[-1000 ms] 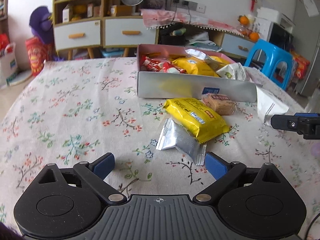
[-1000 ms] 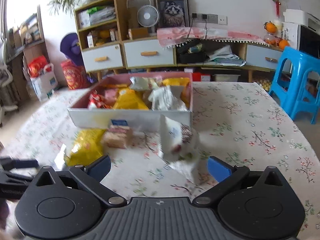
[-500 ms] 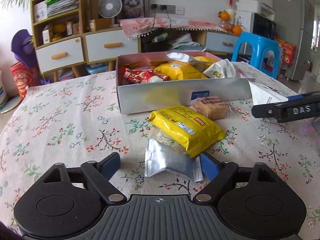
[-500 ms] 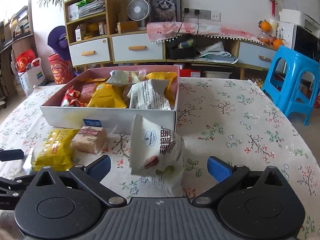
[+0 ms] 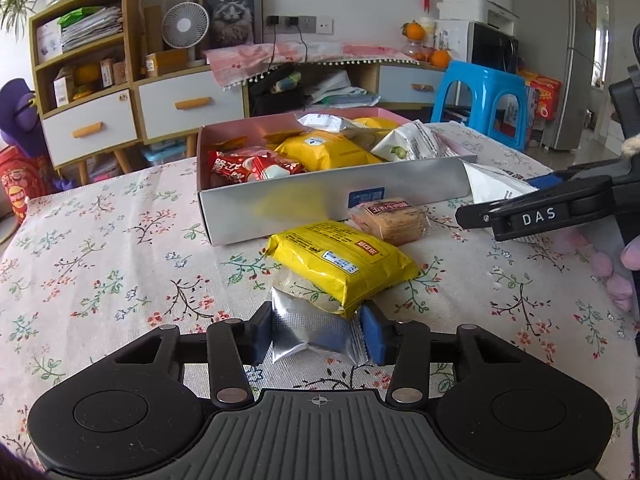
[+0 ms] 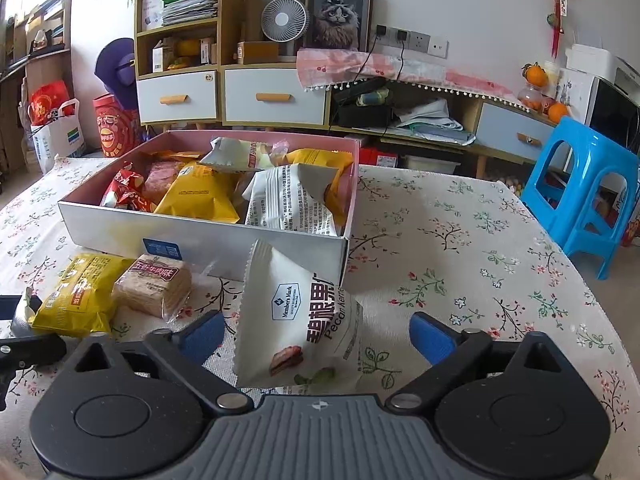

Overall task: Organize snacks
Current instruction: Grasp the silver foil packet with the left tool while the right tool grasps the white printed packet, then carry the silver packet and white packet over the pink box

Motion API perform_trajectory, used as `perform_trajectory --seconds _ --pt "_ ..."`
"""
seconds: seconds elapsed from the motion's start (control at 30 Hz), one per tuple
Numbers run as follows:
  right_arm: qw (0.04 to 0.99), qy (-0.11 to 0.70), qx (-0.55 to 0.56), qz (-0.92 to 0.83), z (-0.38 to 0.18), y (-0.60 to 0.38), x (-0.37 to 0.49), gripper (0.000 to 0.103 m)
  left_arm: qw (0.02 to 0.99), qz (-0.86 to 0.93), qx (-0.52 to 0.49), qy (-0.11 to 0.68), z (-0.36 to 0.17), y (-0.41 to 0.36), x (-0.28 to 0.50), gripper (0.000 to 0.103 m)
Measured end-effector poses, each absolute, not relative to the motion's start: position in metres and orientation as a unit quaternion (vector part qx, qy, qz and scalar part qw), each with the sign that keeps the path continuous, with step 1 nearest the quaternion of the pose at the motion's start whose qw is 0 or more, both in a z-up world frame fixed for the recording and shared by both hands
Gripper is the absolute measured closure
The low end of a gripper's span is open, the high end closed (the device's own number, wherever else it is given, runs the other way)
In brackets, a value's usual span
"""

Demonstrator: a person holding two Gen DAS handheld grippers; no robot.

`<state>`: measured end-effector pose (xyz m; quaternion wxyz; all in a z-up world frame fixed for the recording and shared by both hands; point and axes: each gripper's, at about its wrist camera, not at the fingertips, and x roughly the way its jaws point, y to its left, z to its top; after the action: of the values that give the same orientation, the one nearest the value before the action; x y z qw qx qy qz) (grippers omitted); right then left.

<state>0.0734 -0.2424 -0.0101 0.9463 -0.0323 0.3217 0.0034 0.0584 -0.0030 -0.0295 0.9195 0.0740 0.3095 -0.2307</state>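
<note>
The left gripper (image 5: 318, 334), jaws just closing, pinches the light, crinkly silver foil packet (image 5: 314, 330) on the floral tablecloth (image 5: 120, 260) across its middle. The right gripper (image 6: 316, 330), narrowing but unclenched, straddles the soft white pecan bag (image 6: 298, 320).

A white wall (image 6: 480, 8) backs a wooden shelf unit (image 6: 178, 20), a low drawer cabinet (image 6: 276, 96) and, far right, a blue plastic stool (image 6: 580, 196).

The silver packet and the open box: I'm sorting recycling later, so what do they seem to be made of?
The silver packet, pinched in the left gripper whose jaws have just been closing, looks like metallised foil film: mirror-like, wrinkled, with a crimped serrated end. The box looks like thin card, matte pale grey outside and pink inside, with folded straight walls; a plastic coating cannot be ruled out.
</note>
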Motion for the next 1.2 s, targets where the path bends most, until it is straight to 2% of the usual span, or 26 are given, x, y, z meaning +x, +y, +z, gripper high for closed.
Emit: perform_trajectory --seconds 0.03,0.1,0.3,1.2 --pt "0.946 0.323 -0.033 0.002 -0.010 -0.243 0.074 0.021 0.920 -0.230 0.070 0.311 -0.029 -0.002 0.058 0.066" --pt "0.946 0.323 -0.032 0.003 -0.010 -0.243 0.074 0.027 0.919 -0.229 0.062 0.316 -0.028 -0.001 0.059 0.066" --pt "0.945 0.327 -0.031 0.014 -0.009 -0.244 0.075 0.060 0.920 -0.225 0.054 0.317 -0.028 0.001 0.058 0.067" --pt "0.937 0.338 0.003 0.081 0.007 -0.220 0.055 0.060 0.918 -0.203 -0.035 0.338 -0.018 0.040 0.055 0.067"
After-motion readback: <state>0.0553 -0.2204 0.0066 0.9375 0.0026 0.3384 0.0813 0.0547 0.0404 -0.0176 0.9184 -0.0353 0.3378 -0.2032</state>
